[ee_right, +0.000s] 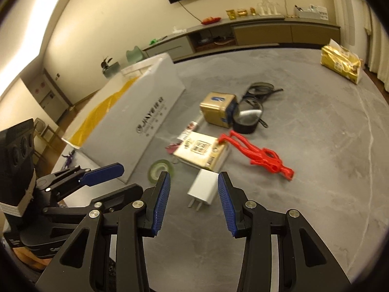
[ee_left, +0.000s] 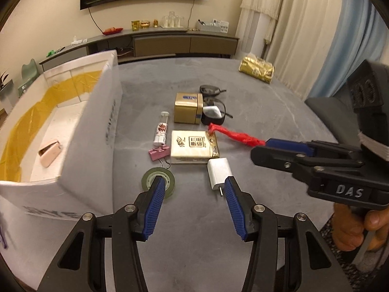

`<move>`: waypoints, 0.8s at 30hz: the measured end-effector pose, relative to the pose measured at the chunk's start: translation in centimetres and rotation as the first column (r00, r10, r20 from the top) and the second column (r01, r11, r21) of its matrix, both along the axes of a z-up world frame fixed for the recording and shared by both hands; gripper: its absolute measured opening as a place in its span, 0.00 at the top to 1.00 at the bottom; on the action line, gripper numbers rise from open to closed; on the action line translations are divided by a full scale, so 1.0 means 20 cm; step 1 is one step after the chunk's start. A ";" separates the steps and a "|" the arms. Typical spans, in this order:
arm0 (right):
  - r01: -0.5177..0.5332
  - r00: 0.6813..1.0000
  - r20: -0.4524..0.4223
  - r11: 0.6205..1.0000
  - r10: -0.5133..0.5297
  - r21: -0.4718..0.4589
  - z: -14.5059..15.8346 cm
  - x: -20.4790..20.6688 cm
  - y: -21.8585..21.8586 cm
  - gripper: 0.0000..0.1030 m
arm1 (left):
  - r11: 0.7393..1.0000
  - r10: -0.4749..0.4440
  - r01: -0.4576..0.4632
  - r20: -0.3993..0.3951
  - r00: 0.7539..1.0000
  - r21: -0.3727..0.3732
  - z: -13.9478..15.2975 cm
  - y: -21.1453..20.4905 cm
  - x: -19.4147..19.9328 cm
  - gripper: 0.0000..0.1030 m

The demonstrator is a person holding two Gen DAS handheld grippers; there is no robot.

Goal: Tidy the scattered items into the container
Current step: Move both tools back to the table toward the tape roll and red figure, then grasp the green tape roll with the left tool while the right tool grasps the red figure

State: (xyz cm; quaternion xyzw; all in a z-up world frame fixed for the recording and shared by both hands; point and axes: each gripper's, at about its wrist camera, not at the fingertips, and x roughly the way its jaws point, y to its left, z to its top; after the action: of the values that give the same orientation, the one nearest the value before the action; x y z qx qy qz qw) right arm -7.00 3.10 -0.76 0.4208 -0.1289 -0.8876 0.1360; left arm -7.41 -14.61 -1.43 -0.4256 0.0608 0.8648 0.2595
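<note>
While both grippers hover above the grey worktop (ee_left: 267, 92), the left gripper (ee_left: 194, 185) stands wide and empty, its tips over a green tape roll (ee_left: 159, 182) and beside a white charger (ee_left: 220, 172). Spread just as wide with nothing between its fingers, the right gripper (ee_right: 194, 182) frames that charger. Beyond lie a tissue pack (ee_left: 193, 147), pink binder clip (ee_left: 159, 152), red clip (ee_right: 257, 154), gold box (ee_left: 187, 108) and glasses (ee_left: 212, 90). At left, the white container (ee_left: 92, 121) holds 1 pink case (ee_left: 49, 154).
</note>
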 end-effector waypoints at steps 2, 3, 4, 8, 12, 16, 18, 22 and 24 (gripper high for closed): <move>0.024 1.000 0.012 1.000 -0.024 0.017 -0.03 -0.02 0.03 0.57 | 1.000 -0.004 0.004 0.009 1.000 -0.020 -0.07 0.03 -0.04 0.49; 0.033 0.999 0.012 0.999 -0.033 0.034 -0.04 -0.03 0.05 0.57 | 1.000 -0.002 0.003 0.009 1.000 -0.028 -0.10 0.04 -0.07 0.49; 0.041 0.999 0.010 0.998 -0.041 0.049 -0.05 -0.04 0.06 0.57 | 1.000 -0.001 0.001 0.004 1.000 -0.032 -0.12 0.04 -0.09 0.49; 0.058 0.998 0.030 0.993 -0.061 0.100 -0.09 -0.12 0.10 0.52 | 0.999 0.016 -0.016 0.013 1.000 -0.031 -0.23 0.03 -0.17 0.49; 0.038 0.997 0.057 0.989 -0.046 0.145 -0.14 -0.18 0.09 0.50 | 0.999 0.033 -0.033 0.063 0.997 0.003 -0.31 -0.03 -0.22 0.49; -0.015 0.999 0.045 0.944 0.000 0.331 -0.19 -0.24 -0.02 0.49 | 0.999 0.031 -0.032 0.044 0.999 0.006 -0.33 -0.04 -0.23 0.48; -0.039 0.998 0.053 0.914 0.020 0.404 -0.23 -0.27 -0.05 0.49 | 1.000 0.028 -0.028 0.039 0.999 0.001 -0.33 -0.03 -0.24 0.48; -0.101 0.994 0.087 0.903 0.071 0.418 -0.23 -0.34 -0.04 0.50 | 0.997 0.043 -0.048 0.071 0.997 0.062 -0.32 -0.07 -0.26 0.48; -0.115 0.991 0.105 0.921 0.082 0.372 -0.22 -0.37 -0.02 0.57 | 0.994 0.049 -0.055 0.062 0.997 0.091 -0.30 -0.10 -0.26 0.48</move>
State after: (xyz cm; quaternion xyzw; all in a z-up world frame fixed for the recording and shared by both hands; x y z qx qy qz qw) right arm -14.33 2.76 -5.17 0.4834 0.0597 -0.8686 0.0912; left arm -12.63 -16.62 -7.35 -0.4404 0.0019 0.8599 0.2581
